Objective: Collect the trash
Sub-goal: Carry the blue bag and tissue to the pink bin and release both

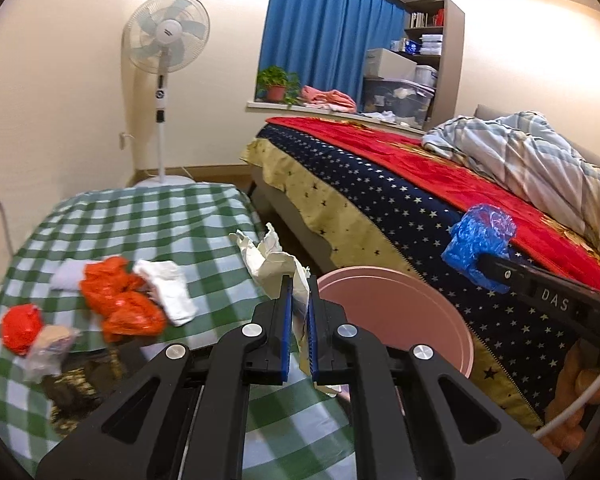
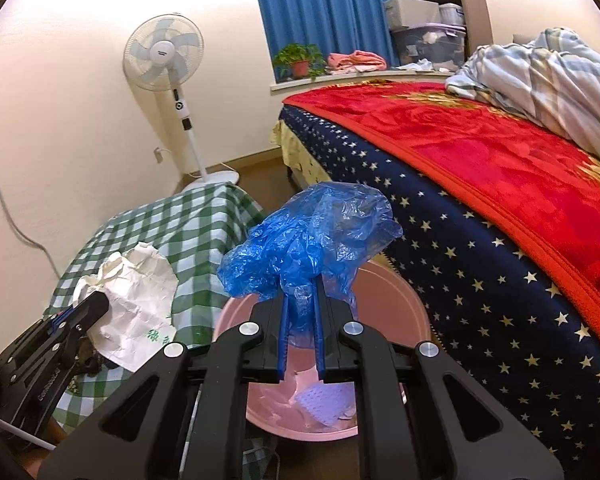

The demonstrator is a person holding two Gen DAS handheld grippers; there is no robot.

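My left gripper [image 1: 299,280] is shut on a crumpled white paper [image 1: 274,264], held at the table's right edge beside the pink bin [image 1: 420,320]. The paper also shows in the right wrist view [image 2: 136,300] with the left gripper [image 2: 82,304] on it. My right gripper [image 2: 302,296] is shut on a crumpled blue plastic bag [image 2: 312,240], held above the pink bin [image 2: 400,300], which holds some scraps. The blue bag also shows in the left wrist view [image 1: 478,240]. Orange plastic [image 1: 120,300], a red wad [image 1: 20,326] and white tissue [image 1: 168,292] lie on the green checked table [image 1: 160,220].
A bed [image 1: 380,184] with a red blanket and starry cover runs along the right, close to the bin. A standing fan [image 1: 166,40] is by the far wall. A clear wrapper [image 1: 48,352] and dark item lie at the table's near left.
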